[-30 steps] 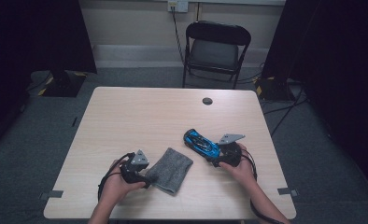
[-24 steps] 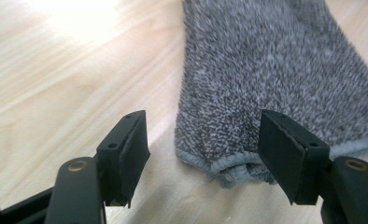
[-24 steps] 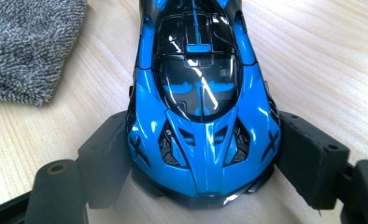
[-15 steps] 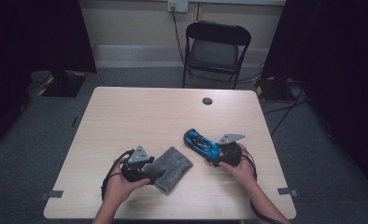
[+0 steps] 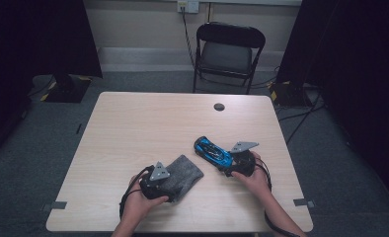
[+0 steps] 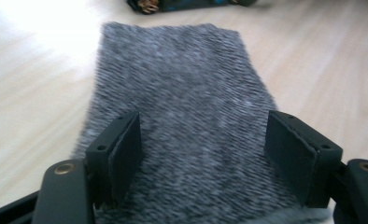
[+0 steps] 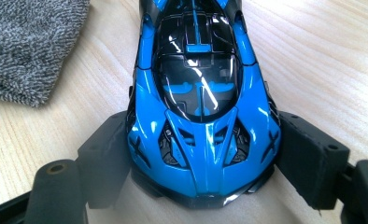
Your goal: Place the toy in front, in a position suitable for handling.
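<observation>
Right gripper (image 7: 198,158): fingers clamp the blue toy car's (image 7: 198,93) sides. Left gripper (image 6: 203,151): fingers wide apart, just been opening, straddling the grey cloth (image 6: 182,116) flat on the pale wooden surface (image 5: 148,123). Folding chair (image 5: 227,52) behind.

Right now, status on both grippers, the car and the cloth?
Right gripper shut on blue toy car. Left gripper jaws just been opening, astride grey cloth, pads off it. Cloth flat on table, apart from car. Nothing in the way.

A blue-and-black toy car (image 7: 201,102), a flecked grey cloth (image 6: 182,116), a pale wood-grain table (image 5: 133,128).
</observation>
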The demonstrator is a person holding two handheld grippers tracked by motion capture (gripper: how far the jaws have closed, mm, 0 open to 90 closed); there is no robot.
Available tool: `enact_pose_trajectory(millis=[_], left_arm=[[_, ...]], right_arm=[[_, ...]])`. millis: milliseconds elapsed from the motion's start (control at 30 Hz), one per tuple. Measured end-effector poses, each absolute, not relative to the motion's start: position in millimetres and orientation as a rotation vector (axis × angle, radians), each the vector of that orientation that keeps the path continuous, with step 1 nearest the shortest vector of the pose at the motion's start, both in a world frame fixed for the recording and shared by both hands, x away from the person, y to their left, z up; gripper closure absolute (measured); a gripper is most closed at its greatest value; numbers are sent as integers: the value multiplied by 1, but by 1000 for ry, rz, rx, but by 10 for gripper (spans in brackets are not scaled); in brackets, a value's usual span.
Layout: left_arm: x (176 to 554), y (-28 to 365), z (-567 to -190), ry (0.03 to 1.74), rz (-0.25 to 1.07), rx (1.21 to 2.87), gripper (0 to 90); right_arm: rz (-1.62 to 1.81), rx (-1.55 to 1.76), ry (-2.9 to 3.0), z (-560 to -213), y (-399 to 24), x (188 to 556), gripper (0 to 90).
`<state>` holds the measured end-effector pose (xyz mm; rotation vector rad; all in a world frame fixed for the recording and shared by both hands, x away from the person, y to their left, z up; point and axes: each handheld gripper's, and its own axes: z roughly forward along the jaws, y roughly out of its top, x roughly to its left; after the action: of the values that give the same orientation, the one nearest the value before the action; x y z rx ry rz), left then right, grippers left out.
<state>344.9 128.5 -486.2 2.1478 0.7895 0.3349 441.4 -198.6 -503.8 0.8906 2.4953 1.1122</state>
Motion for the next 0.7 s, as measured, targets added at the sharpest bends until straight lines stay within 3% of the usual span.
enact_pose_trajectory(millis=[700], left_arm=[[345, 126, -500, 780, 370, 2190, 276]], right_arm=[[1113, 891, 2496, -504, -199, 442, 236]])
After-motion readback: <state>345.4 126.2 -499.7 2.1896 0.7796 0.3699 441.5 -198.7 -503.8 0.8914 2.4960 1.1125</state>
